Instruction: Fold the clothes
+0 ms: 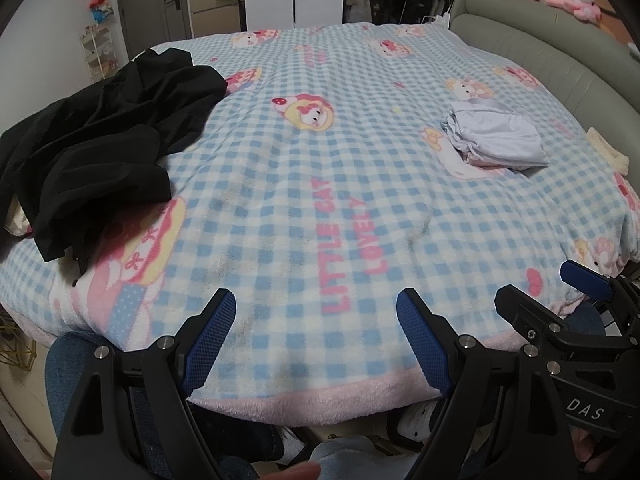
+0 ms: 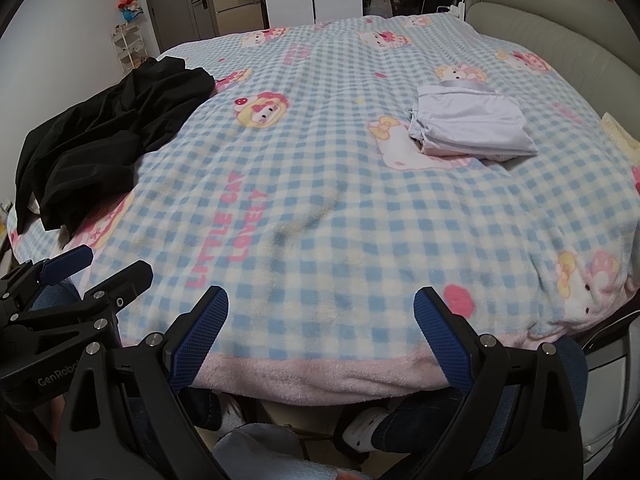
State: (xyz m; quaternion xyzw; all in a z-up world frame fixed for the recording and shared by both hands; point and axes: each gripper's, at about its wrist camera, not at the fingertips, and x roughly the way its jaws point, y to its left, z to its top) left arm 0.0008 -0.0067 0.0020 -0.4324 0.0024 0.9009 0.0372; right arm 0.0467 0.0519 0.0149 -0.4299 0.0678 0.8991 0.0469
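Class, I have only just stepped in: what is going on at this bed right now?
A person holds a claw in each hand at the near edge of a bed with a checked blanket. The left claw and the right claw are both open and hold nothing. A pale garment already lies folded on the right. A black garment lies crumpled on the left, not yet folded.

Fluffy fleece blanket (image 1: 320, 184), matt black cloth garment (image 1: 104, 136), smooth pale folded fabric (image 1: 496, 140)
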